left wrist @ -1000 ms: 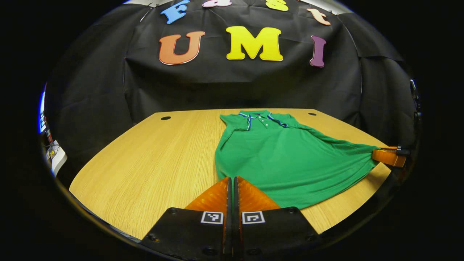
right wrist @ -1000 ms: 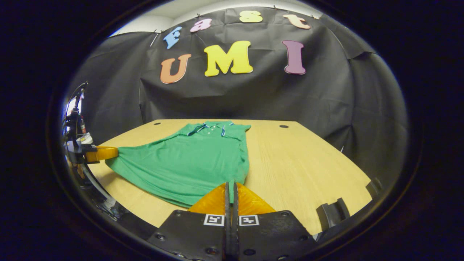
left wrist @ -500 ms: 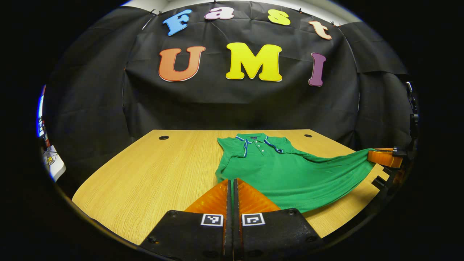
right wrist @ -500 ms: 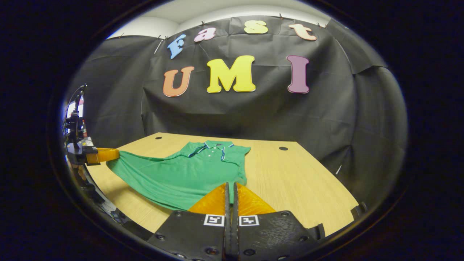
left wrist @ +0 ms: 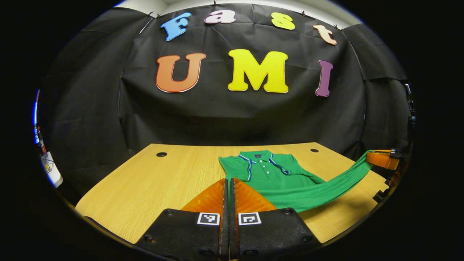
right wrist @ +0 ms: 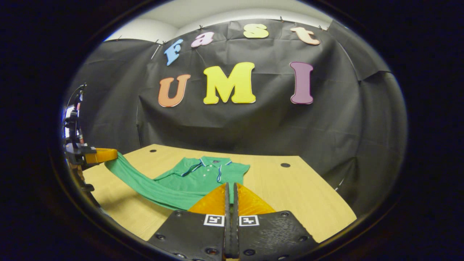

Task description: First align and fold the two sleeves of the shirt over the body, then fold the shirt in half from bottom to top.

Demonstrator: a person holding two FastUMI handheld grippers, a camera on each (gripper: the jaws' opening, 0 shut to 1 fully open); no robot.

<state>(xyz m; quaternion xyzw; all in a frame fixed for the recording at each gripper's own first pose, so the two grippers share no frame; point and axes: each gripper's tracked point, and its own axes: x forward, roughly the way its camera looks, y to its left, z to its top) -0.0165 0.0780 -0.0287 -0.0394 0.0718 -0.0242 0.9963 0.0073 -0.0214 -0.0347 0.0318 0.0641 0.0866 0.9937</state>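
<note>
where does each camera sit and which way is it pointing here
Left gripper view: rides on the left gripper, low at the wooden table's near edge, facing the booth's back wall; its own two fingers sit shut at the bottom, and the right gripper shows far right.
Right gripper view: rides on the right gripper, facing the same way; its shut fingers show, with the left gripper at far left.
Shared: both see the green polo shirt, its hem lifted between the grippers.

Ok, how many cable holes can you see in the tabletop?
2: one hole near the far left corner, one hole near the far right corner, beyond the shirt. Cloth may hide others.
</note>
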